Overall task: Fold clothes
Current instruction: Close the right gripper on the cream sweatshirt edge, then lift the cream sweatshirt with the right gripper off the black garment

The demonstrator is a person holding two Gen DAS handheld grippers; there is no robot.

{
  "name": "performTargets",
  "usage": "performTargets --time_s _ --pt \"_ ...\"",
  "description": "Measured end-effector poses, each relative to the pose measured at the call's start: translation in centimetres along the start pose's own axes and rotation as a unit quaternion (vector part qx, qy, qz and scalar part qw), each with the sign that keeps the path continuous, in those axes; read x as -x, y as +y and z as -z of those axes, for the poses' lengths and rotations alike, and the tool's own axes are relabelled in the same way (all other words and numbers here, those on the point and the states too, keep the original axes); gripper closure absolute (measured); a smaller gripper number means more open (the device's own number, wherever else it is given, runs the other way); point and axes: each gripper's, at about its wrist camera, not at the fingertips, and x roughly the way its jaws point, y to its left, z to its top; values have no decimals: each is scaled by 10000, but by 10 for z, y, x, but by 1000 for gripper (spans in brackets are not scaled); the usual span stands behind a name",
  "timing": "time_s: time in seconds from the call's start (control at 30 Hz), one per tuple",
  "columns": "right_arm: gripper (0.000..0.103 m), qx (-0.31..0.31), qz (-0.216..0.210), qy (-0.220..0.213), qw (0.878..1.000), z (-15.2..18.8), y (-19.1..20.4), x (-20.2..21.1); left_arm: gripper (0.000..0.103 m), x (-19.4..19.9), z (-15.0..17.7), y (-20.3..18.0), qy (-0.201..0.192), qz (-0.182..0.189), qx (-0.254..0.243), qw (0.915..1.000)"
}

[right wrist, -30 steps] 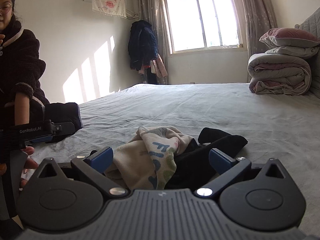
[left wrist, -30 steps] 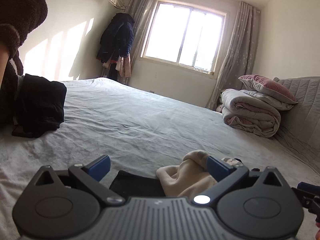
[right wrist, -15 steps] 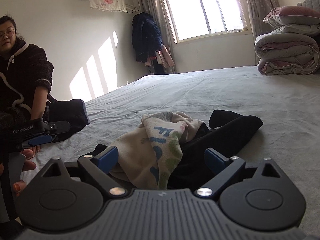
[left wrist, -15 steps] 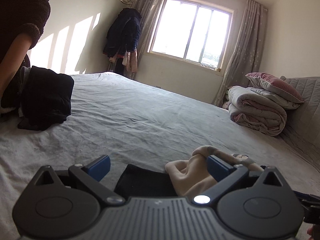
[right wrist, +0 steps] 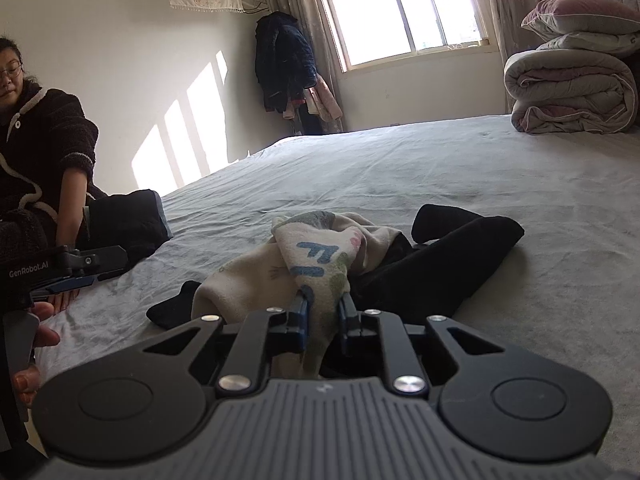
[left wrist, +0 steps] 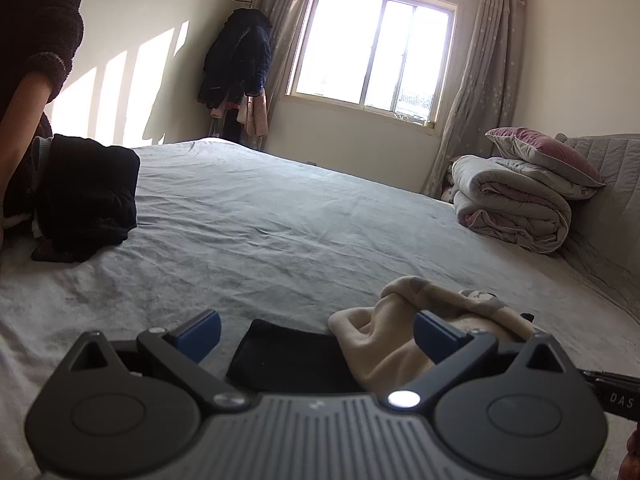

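A crumpled cream garment (right wrist: 316, 264) with coloured letters lies on the grey bed (right wrist: 460, 176), tangled with a black garment (right wrist: 452, 256). My right gripper (right wrist: 323, 308) is shut on a fold of the cream cloth. In the left wrist view the same cream garment (left wrist: 392, 344) and a black piece (left wrist: 288, 356) lie between and just ahead of the blue fingertips (left wrist: 200, 330). My left gripper (left wrist: 316, 332) stands open, low over the sheet. It also shows in the right wrist view as the left gripper (right wrist: 76, 268) at the left edge.
A folded black pile (left wrist: 88, 196) sits at the bed's left side beside a person's arm (left wrist: 24, 120). A rolled quilt (left wrist: 516, 208) with pillows (left wrist: 548, 152) stands at the far right by the headboard. Coats hang in the corner (left wrist: 240, 72) near the window.
My right gripper has gone from open to shut on the cream garment. The left gripper has shifted slightly closer to the clothes and stays open.
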Motion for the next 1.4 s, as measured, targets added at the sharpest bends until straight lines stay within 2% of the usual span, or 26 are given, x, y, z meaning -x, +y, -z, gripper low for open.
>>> performTargets --time_s 0.27,0.53,0.67,0.8,0.83,0.9,0.93,0.97,1.0,1.1,1.13,1.2,1.27,1.3,1.33,1.4 --pt "88 -356 -462 -418 9974 -16 3 12 0 0 -1 2 56 28 -83 9999" --pt "88 -1302 -1373 -654 9798 -38 -7 23 0 -3 0 4 152 -22 -215 9997" --pt "87 -1080 -1395 -792 9811 -54 -7 33 0 -5 2 1 252 -23 -336 9991" --pt "87 -558 -963 -718 9912 -53 0 39 0 -5 4 -7 246 -14 -595 9979" --pt "81 -427 -854 -698 9930 -52 2 40 0 -4 4 -7 222 -8 -619 9978" --pt "58 -276 -638 -632 9956 -45 2 39 0 -3 3 -9 180 15 -643 9978" --pt "29 -257 -530 -584 9966 -39 1 37 0 -3 3 -10 190 29 -680 9975" --pt "19 -238 -422 -537 9974 -32 -1 35 0 -3 3 -11 207 44 -727 9971" --pt "14 -220 -314 -489 9981 -26 -2 33 0 -4 3 -13 232 29 -791 9966" --pt "14 -556 -324 -373 9972 -20 -12 24 0 -7 4 -19 275 -135 -1025 9943" --pt "16 -661 -343 -277 9968 -20 -15 19 0 -7 4 -21 260 -158 -1062 9939" --pt "31 -773 -388 -78 9962 -19 -19 12 0 -7 4 -21 233 -140 -1055 9941" --pt "50 -672 -490 124 9965 -17 -15 6 1 -6 3 -18 211 -141 -963 9950" --pt "76 -563 -566 224 9966 -16 -12 2 1 -6 3 -17 185 -142 -896 9957" --pt "90 -409 -559 290 9972 -15 -6 -1 1 -5 2 -15 156 -142 -830 9963" --pt "91 -147 -593 422 9972 -13 4 -8 1 -3 1 -14 96 -63 -725 9973"
